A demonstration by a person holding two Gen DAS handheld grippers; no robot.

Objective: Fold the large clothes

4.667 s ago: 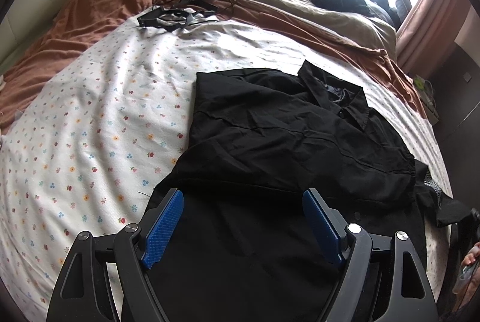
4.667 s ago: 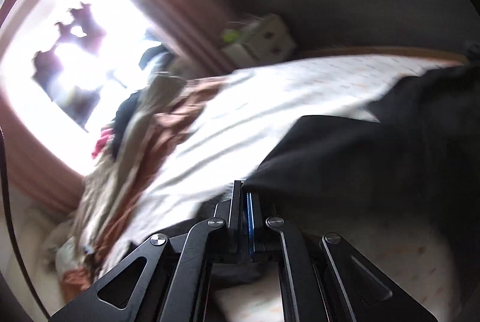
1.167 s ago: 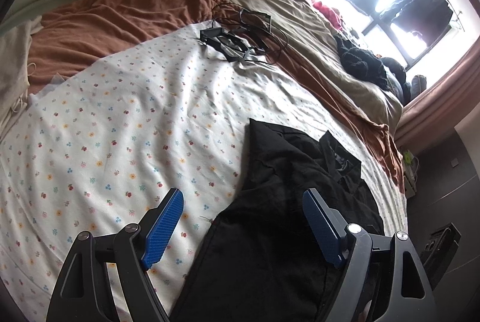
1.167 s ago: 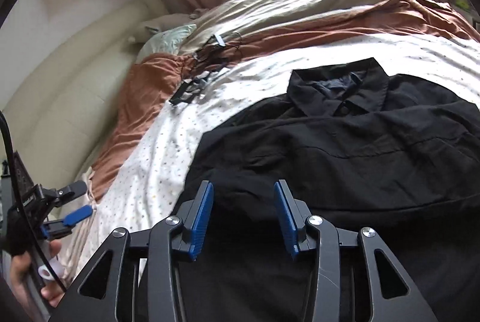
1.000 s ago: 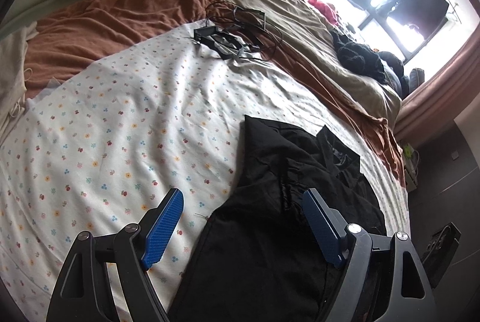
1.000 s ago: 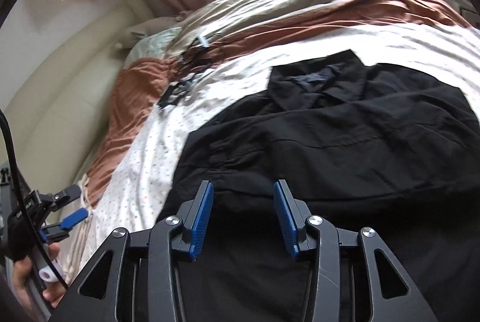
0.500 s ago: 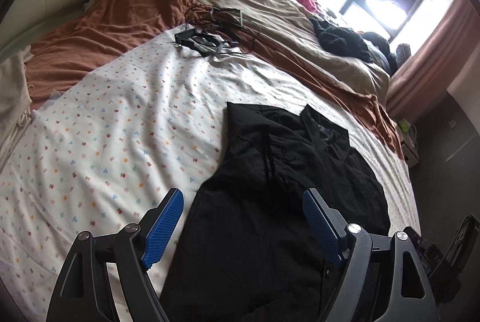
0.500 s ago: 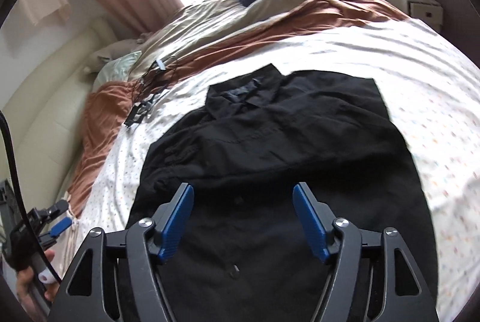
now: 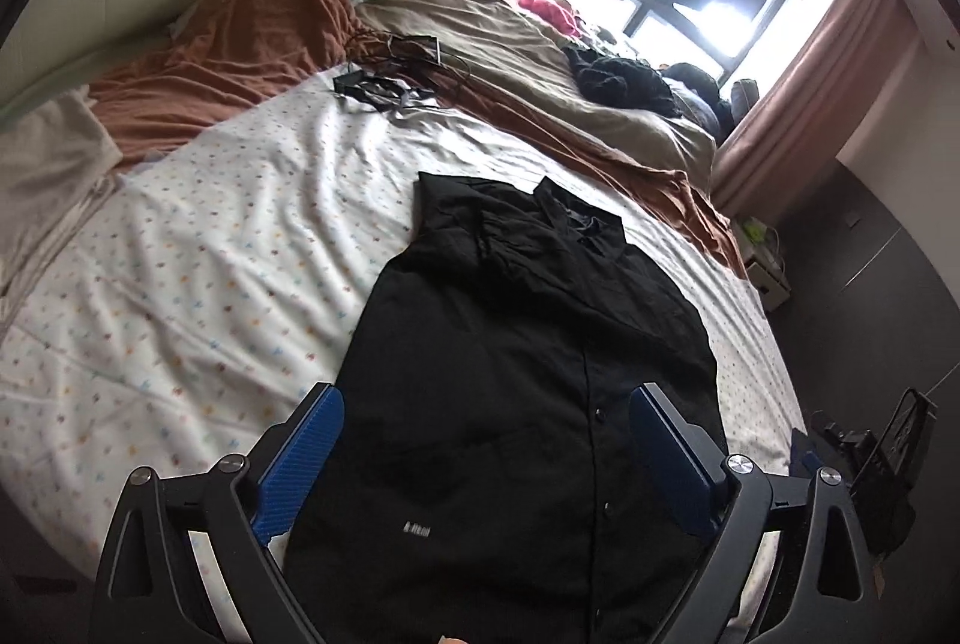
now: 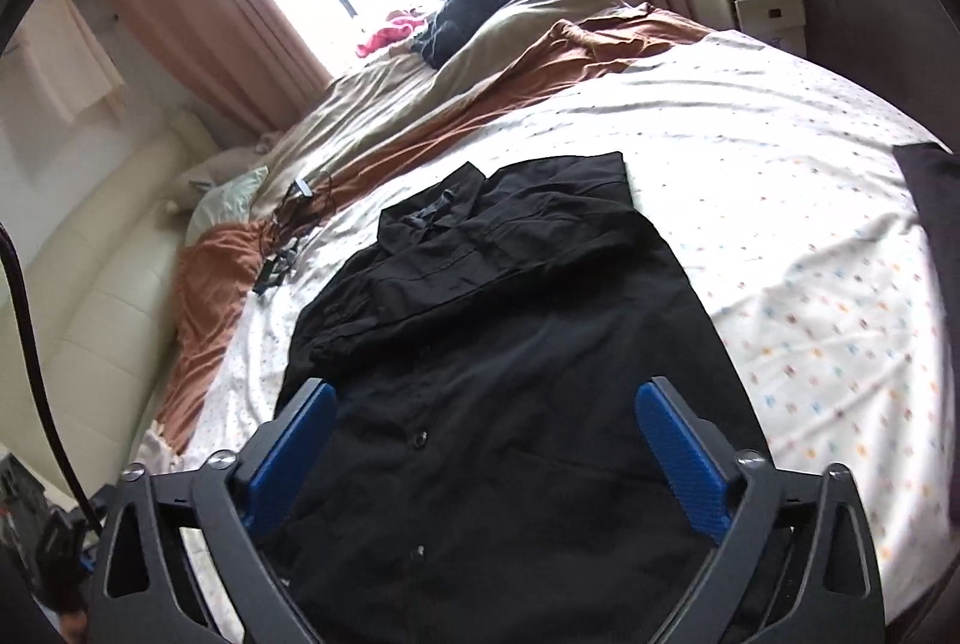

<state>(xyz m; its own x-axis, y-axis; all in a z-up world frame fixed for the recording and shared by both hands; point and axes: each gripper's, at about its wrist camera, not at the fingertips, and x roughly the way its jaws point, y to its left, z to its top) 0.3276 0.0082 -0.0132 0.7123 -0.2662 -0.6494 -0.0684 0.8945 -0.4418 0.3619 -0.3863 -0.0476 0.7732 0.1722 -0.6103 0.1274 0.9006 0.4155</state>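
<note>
Both tongs, left [image 9: 483,455] and right [image 10: 486,455], opening wide, empty, over shirt [image 9: 528,344] with sides folded in; lengthwise fold left.

Matt black cloth shirt [image 9: 528,344] lies on a creased, flower-printed cotton sheet [image 9: 210,272].
</note>
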